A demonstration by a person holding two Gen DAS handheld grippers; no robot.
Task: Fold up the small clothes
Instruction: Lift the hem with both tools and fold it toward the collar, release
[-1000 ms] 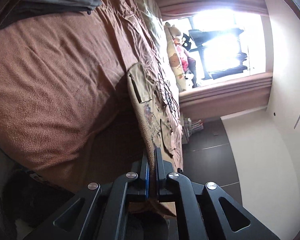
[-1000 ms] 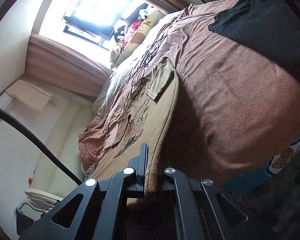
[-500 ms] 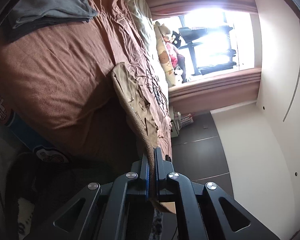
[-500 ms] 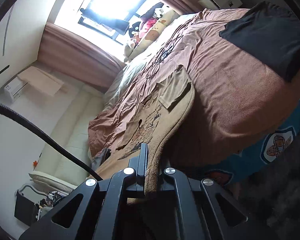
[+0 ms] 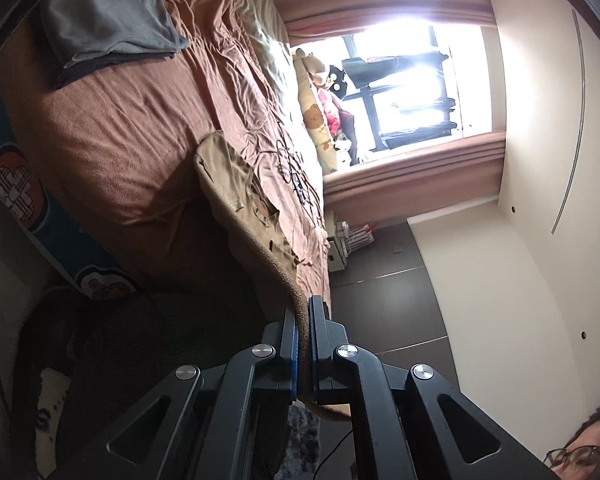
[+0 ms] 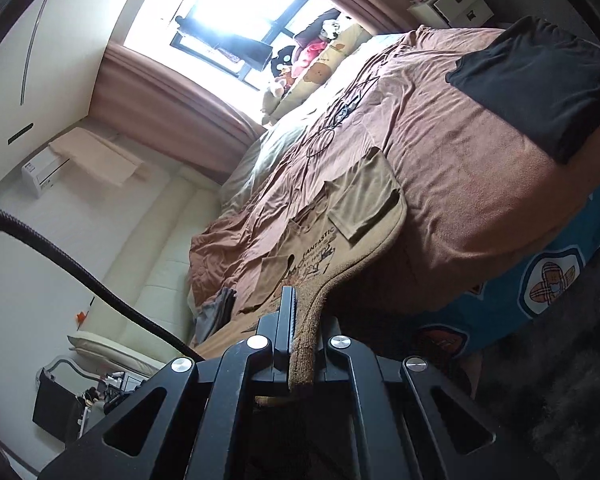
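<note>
Bed: the tan shirt lies across its near edge, hem lifted. Your left tongs and right tongs are both clamped on that hem. Keep it taut and level. A folded grey garment lies further along the bed, and a cable just beyond the shirt could snag.
</note>
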